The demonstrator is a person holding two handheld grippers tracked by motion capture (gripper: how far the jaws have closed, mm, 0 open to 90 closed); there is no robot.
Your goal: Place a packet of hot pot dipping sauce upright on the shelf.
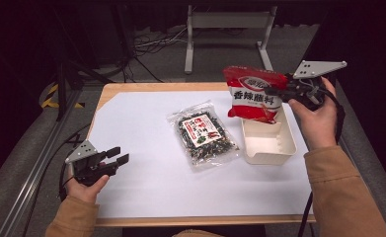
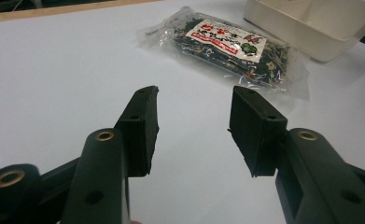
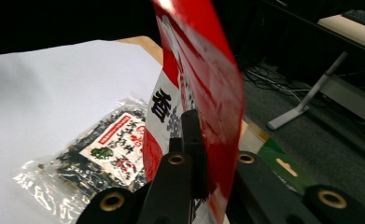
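Right gripper (image 1: 274, 92) clamped on red pouch (image 1: 253, 95), held upright above white bin (image 1: 269, 147) near table's right edge, long axis vertical. Left gripper (image 1: 117, 156) near front-left corner, jaws parted, holding nothing. Two pouches counted, one bin. Clear pouch (image 1: 203, 133) flat at table's (image 1: 146, 197) middle, just left of bin, long axis running front to back, slightly skewed.

The red packet (image 3: 203, 84) runs off the top of the right gripper view, and it hides one jaw of the right gripper (image 3: 208, 154). The bin (image 2: 311, 23) is cut by the left gripper view's top edge. The clear bag's (image 1: 204, 133) label print is too small to read.
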